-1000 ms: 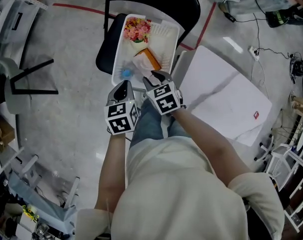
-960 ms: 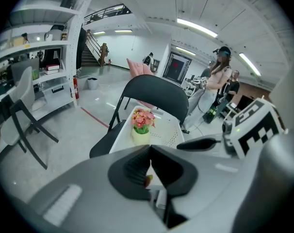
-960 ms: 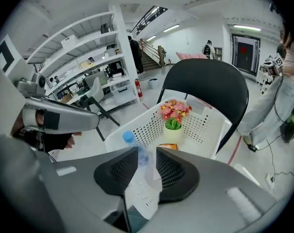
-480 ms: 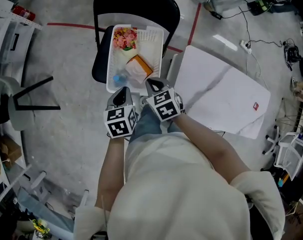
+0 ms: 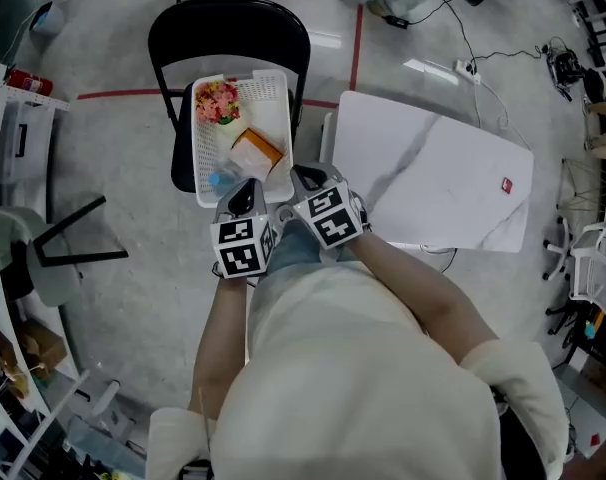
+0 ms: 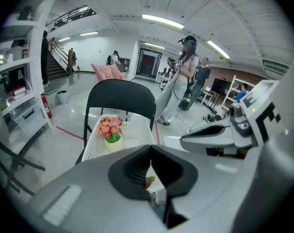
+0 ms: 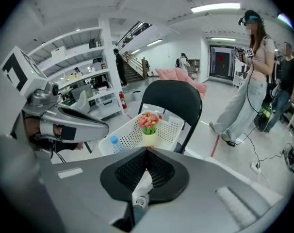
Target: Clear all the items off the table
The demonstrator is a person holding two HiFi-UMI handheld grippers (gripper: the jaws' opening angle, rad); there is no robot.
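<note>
**A:** Where do the items lie?
**B:** Table [image 5: 433, 168] looks cleared. Chair [image 5: 228, 23] carries the basket [image 5: 286, 118], which holds flowers [image 5: 216, 101], box [image 5: 255, 151] and bottle [image 5: 220, 180], just ahead of both grippers.
**A:** And the jaws?
**B:** Left gripper [image 5: 245, 194] and right gripper [image 5: 305, 176] are both closed and empty. The right is nearer the table.

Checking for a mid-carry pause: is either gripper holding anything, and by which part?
Nothing is held. The left gripper and the right gripper both have their jaws closed together with nothing between them, near the white basket.
</note>
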